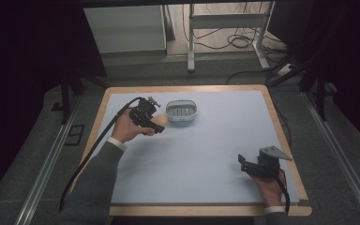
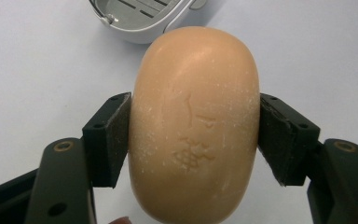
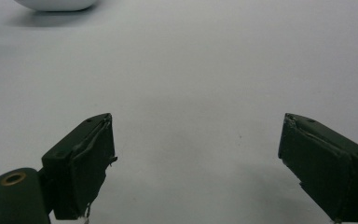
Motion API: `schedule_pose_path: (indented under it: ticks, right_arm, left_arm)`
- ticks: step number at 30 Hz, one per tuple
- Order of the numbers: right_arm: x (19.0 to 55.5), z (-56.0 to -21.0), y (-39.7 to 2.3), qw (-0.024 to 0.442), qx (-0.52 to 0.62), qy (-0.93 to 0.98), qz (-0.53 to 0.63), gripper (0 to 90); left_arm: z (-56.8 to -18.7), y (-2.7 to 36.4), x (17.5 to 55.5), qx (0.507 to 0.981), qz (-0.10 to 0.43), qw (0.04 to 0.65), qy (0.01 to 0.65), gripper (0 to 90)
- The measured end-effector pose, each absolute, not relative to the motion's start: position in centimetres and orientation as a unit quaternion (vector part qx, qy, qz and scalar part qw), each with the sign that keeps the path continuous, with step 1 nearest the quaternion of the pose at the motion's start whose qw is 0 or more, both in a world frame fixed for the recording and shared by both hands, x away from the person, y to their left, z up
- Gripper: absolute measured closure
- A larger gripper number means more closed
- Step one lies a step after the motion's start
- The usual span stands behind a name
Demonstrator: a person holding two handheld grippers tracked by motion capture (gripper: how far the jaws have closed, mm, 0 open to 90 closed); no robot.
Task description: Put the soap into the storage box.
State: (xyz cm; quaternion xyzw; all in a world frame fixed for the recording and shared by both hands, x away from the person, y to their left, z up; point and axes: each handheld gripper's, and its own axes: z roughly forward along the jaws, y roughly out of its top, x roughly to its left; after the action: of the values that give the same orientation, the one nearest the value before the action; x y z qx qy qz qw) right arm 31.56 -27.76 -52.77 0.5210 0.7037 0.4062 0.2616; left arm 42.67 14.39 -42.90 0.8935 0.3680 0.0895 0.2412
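Left gripper [image 2: 195, 140] squeezes tan soap bar [image 2: 195, 126] just beside grey soap dish [image 1: 182, 111], near tabletop [image 1: 206, 154] far edge. Right gripper [image 3: 196, 158] jaws wide apart, nothing between, near right front corner.

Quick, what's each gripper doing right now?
Left gripper: closed on the soap bar.
Right gripper: open, holding nothing.

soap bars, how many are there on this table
1. The soap bar is clamped in the left claw, just short of the grey soap dish at the table's far side.
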Motion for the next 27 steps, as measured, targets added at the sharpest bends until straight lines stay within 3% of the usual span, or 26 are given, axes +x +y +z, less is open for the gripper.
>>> schedule_pose_path:
  ticks: [27]
  right_arm:
    - [31.6,-52.8,-27.8,0.261,0.521,0.703,0.408,11.0]
  left_arm:
    - [-42.8,12.9,45.9,0.897,0.087,0.233,0.366,32.0]
